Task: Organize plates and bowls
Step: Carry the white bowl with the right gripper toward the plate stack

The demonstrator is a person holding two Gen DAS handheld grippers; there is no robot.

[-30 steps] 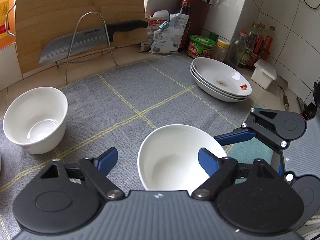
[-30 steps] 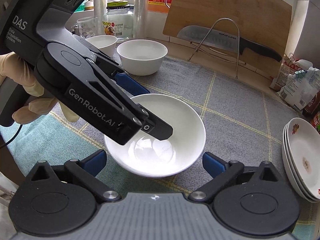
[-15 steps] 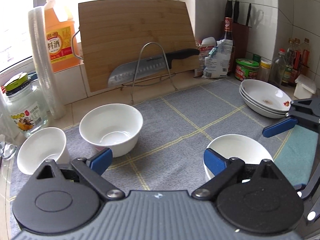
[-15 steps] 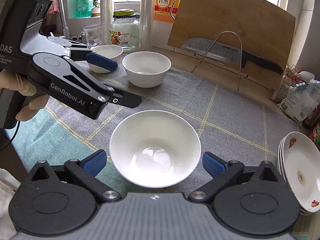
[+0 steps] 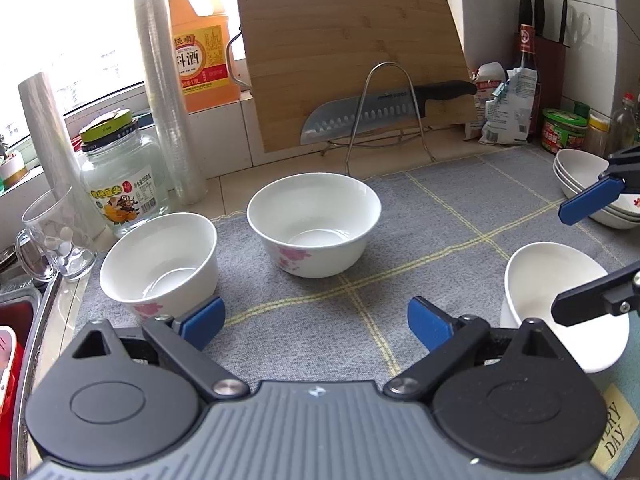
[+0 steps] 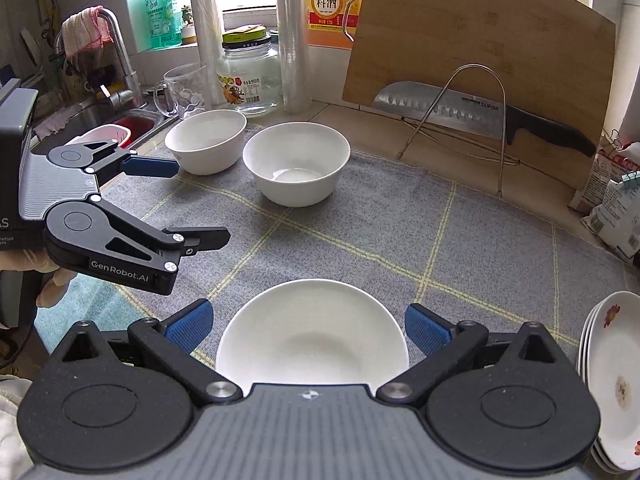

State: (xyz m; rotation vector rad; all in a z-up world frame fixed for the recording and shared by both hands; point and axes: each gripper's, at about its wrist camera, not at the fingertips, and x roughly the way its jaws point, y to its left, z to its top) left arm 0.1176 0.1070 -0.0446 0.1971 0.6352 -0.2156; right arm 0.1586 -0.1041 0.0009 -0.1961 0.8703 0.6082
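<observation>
The left black gripper with blue pads (image 6: 192,204) hangs tilted down over the grey checked cloth (image 6: 400,232), jaws wide, nothing between them. The right gripper (image 6: 306,330), angled steeply down, stands spread around a plain white bowl (image 6: 312,340), pads clear of its rim. Two white flowered bowls (image 5: 314,224) sit side by side near the sink; stacked white plates (image 6: 612,380) rest far right.

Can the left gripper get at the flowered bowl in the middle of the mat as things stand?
Probably yes: the left gripper is open and empty, the flowered bowl stands straight ahead, and only bare mat lies between.
</observation>
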